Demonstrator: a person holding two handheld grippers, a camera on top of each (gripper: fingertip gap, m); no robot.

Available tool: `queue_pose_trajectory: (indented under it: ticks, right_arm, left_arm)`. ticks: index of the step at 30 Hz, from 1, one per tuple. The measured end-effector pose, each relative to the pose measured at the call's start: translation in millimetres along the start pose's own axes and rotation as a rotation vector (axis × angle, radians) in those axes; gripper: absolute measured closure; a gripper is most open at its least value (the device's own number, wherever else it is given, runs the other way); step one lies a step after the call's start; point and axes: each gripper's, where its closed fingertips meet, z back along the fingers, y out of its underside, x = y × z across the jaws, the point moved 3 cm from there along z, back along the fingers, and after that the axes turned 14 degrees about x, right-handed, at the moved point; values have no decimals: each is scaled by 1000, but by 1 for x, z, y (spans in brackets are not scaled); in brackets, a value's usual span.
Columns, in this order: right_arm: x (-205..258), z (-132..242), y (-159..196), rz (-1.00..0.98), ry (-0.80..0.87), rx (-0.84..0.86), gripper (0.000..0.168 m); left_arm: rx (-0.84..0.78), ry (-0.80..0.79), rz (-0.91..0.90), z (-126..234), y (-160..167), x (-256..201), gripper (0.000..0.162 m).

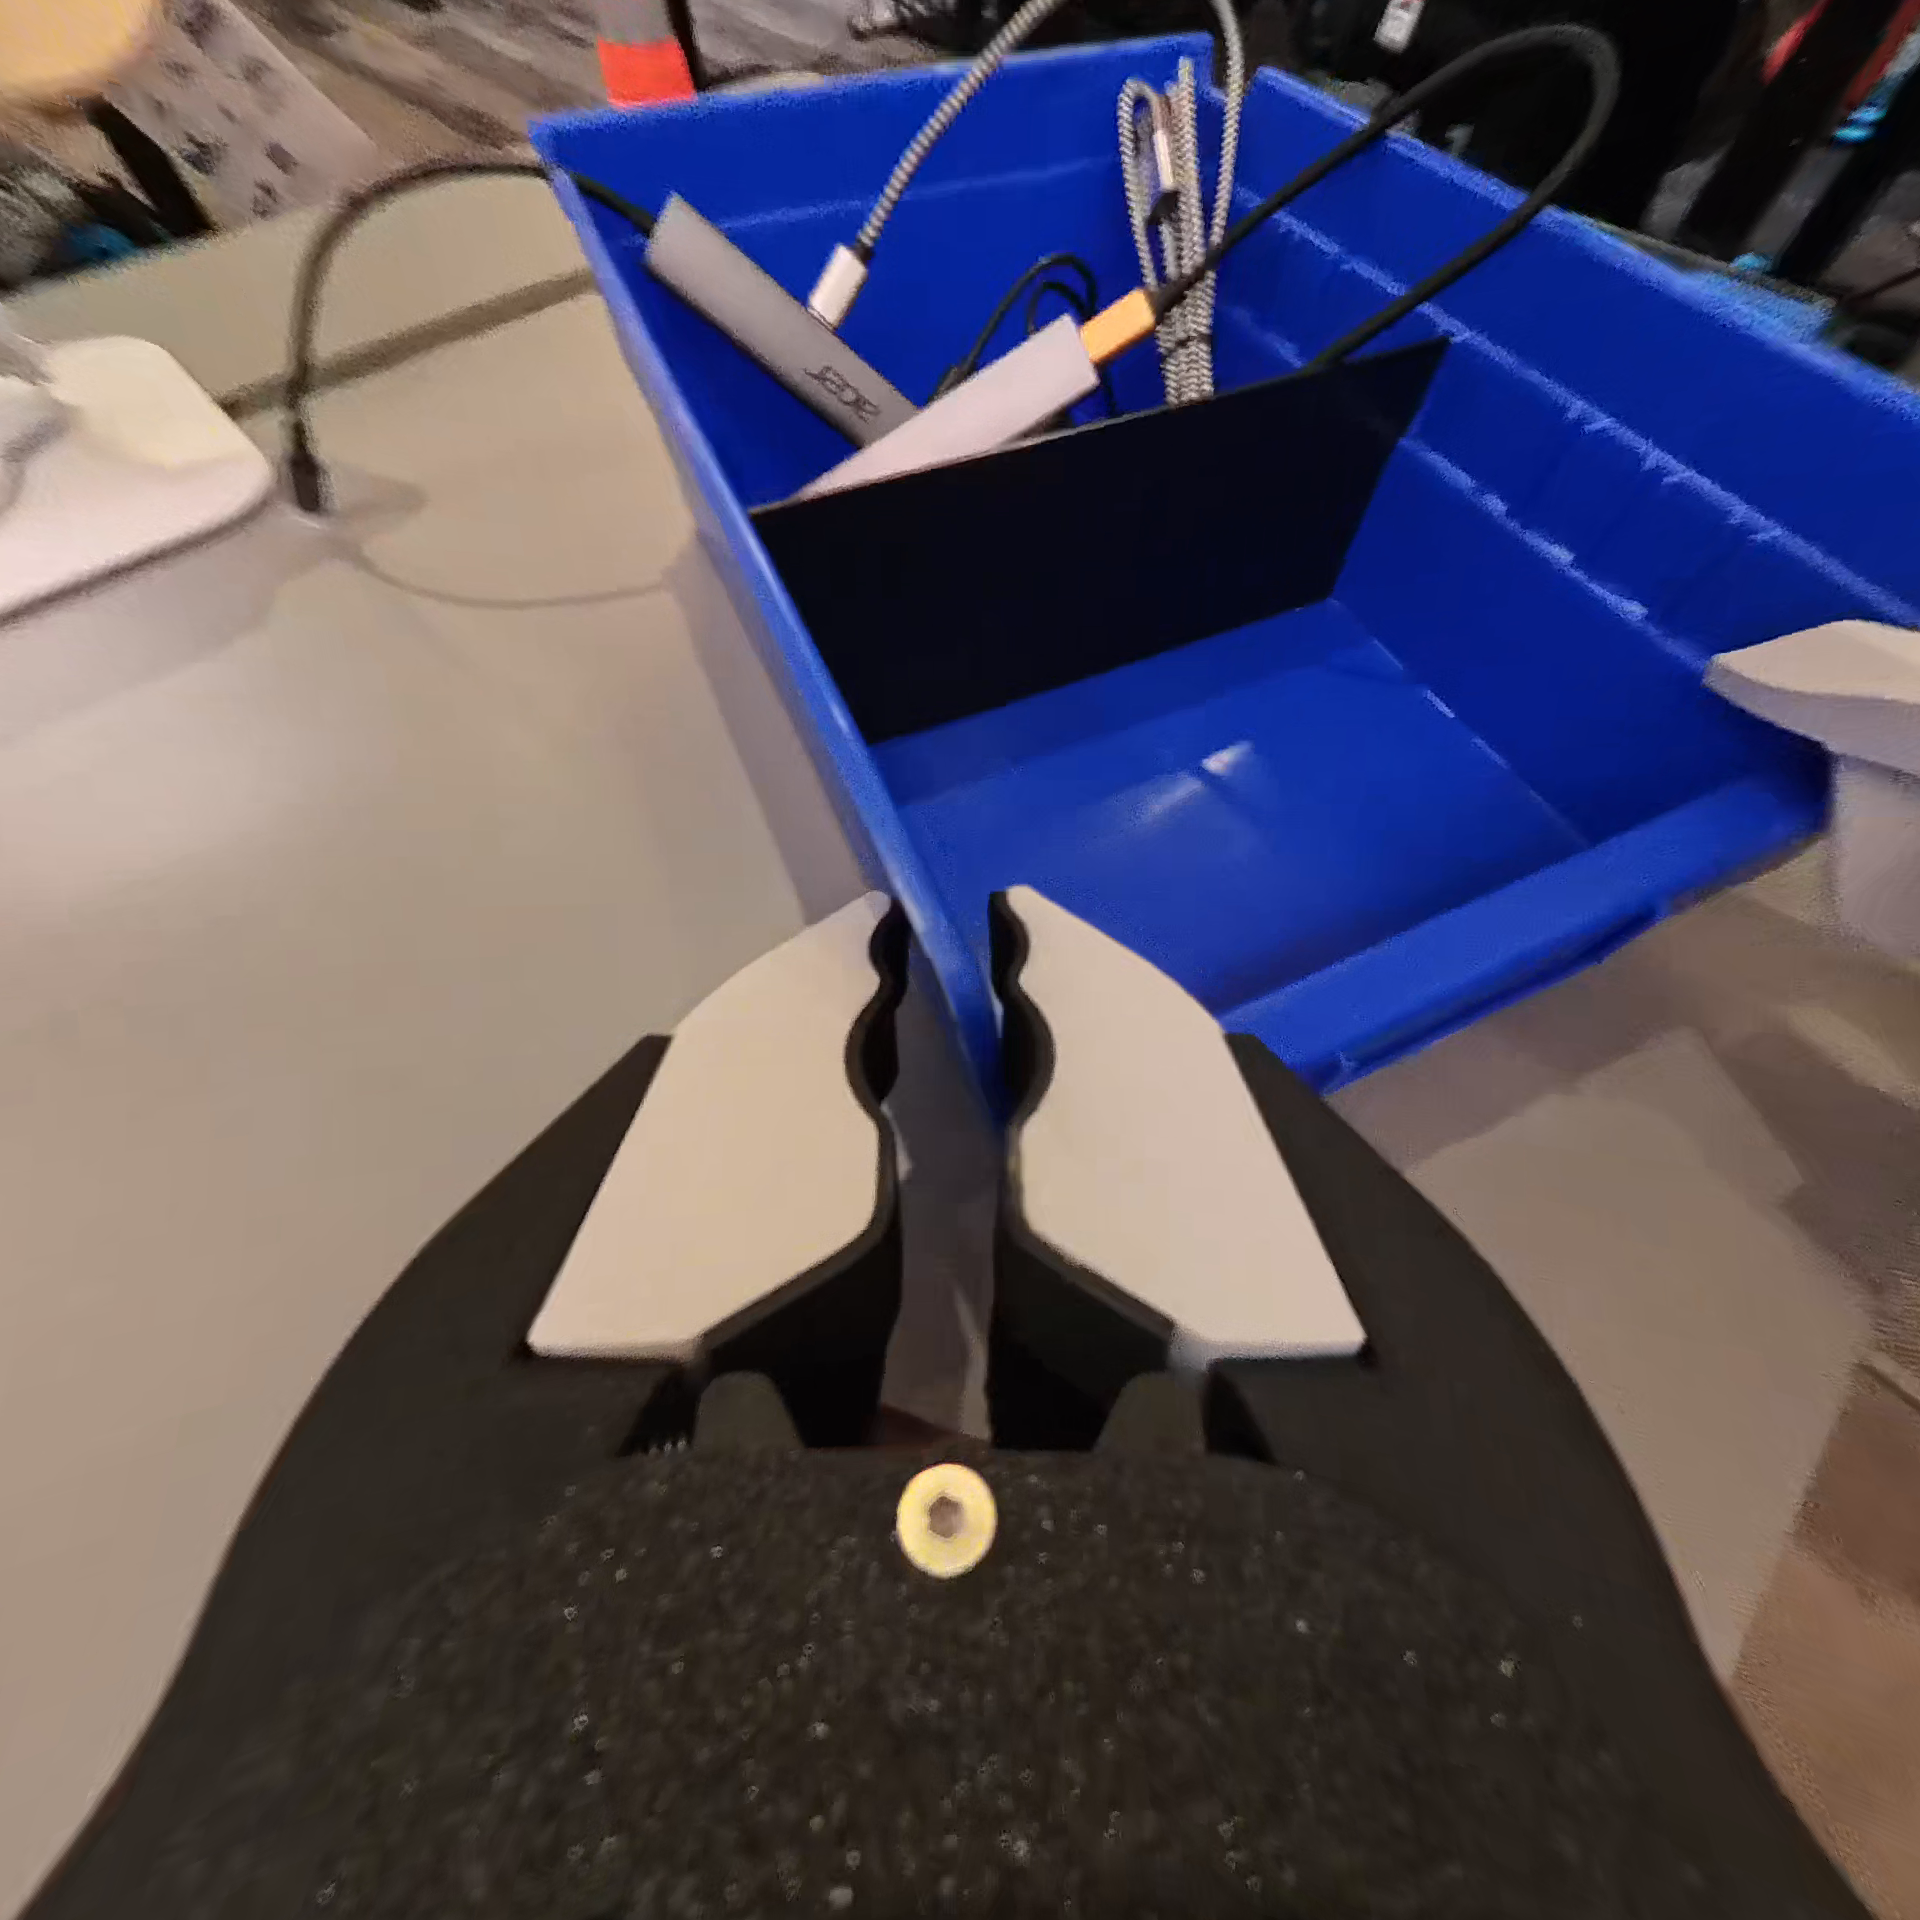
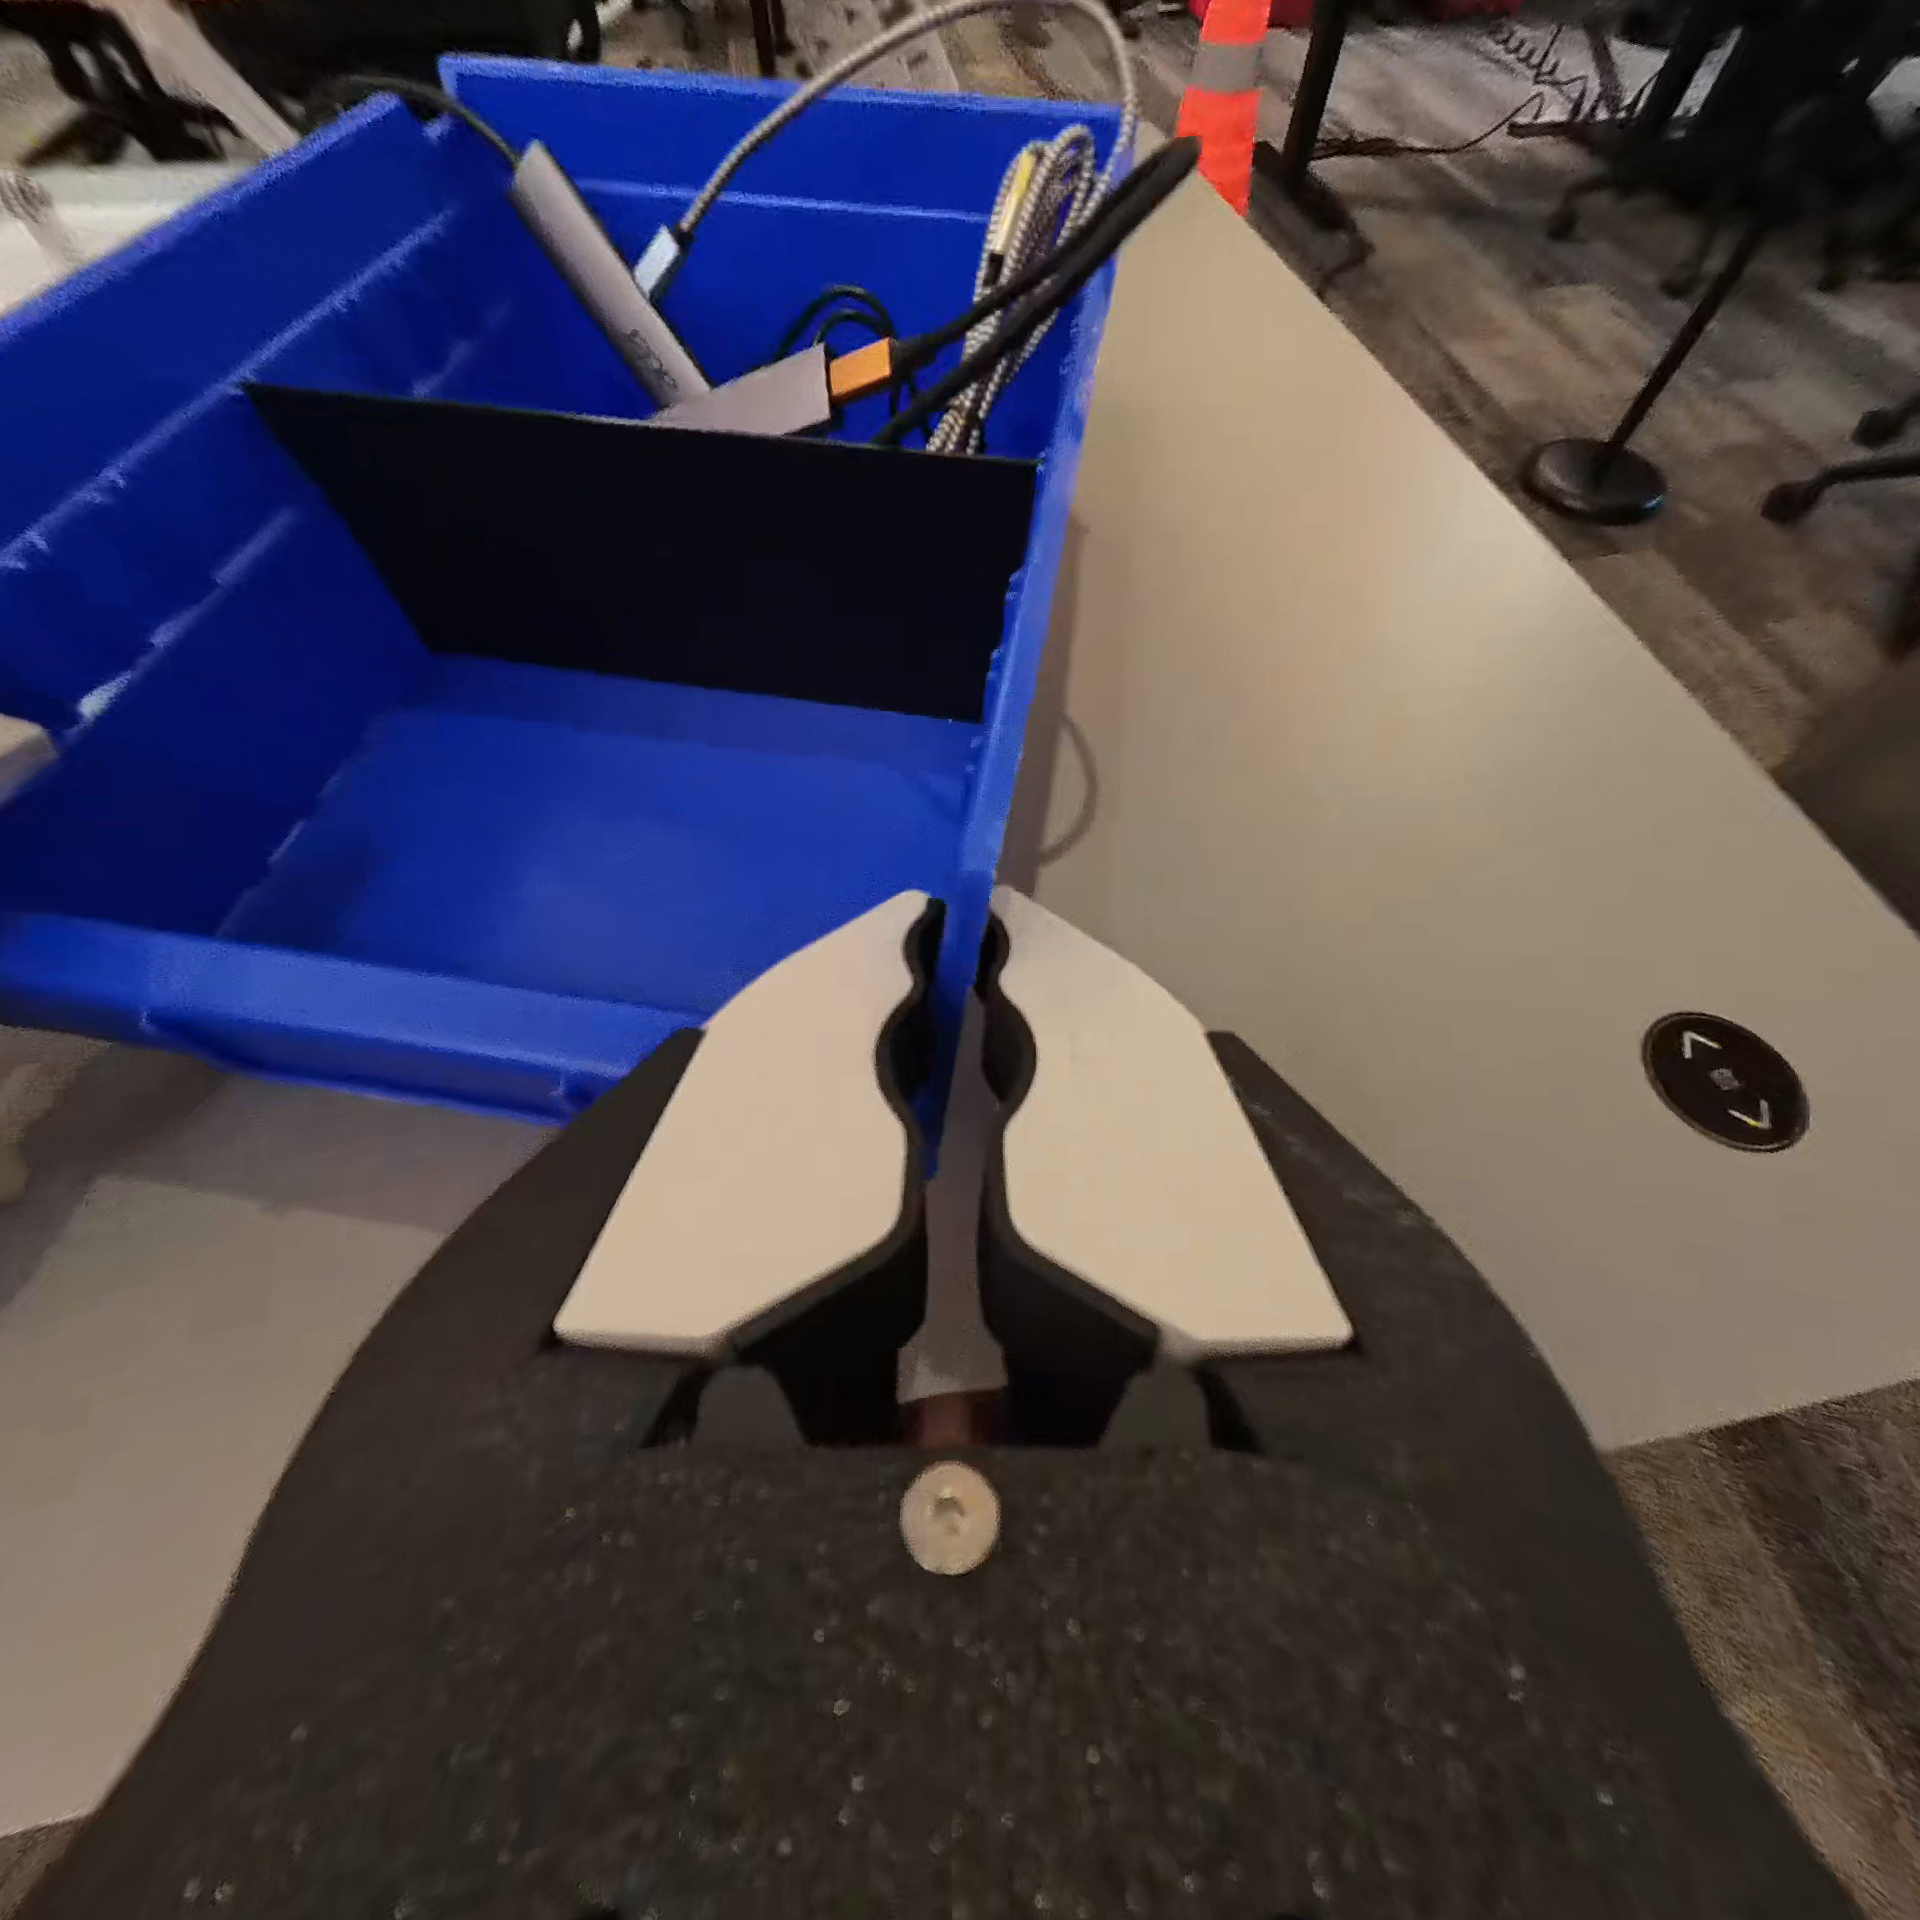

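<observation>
Blue bin (image 1: 1351, 831) sits on the tabletop (image 1: 364, 935). Left hand-held gripper (image 1: 945, 914) clamps the bin's left wall; right hand-held gripper (image 2: 966, 914) clamps its right wall. Behind the black divider (image 1: 1091, 561), the far compartment holds grey USB hubs (image 1: 769, 312) and braided cables (image 1: 1184, 260); the near one shows bare floor.

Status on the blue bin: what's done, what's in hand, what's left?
Done: grey slim hubs and braided cables lie in the far compartment of the blue plastic bin, behind the black divider. In hand: left gripper and right gripper each clamp a side wall by the near corners. Left: the near compartment holds nothing; whether the bin rests on the beige table is unclear.
</observation>
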Motion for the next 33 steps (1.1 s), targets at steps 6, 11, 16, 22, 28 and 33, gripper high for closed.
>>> queue_pose_trajectory:
  ticks: [6,11,16,22,28,33]
  right_arm:
    - [54,27,-2,37,19,-62,165]
    - [130,32,-25,168,-46,-191,164]
    - [197,15,-26,301,-161,-175,163]
    - [230,-13,-12,365,-260,-40,162]
    - [230,-18,-17,385,-344,-44,157]
    - [217,0,-11,426,-437,-110,146]
  left_arm:
    - [-78,-115,11,49,18,35,155]
    - [-159,-306,37,110,31,96,157]
    - [-132,-384,118,139,70,144,157]
    - [-26,-388,181,132,110,165,155]
    - [-23,-329,193,132,113,163,148]
    - [-145,-272,229,168,98,158,132]
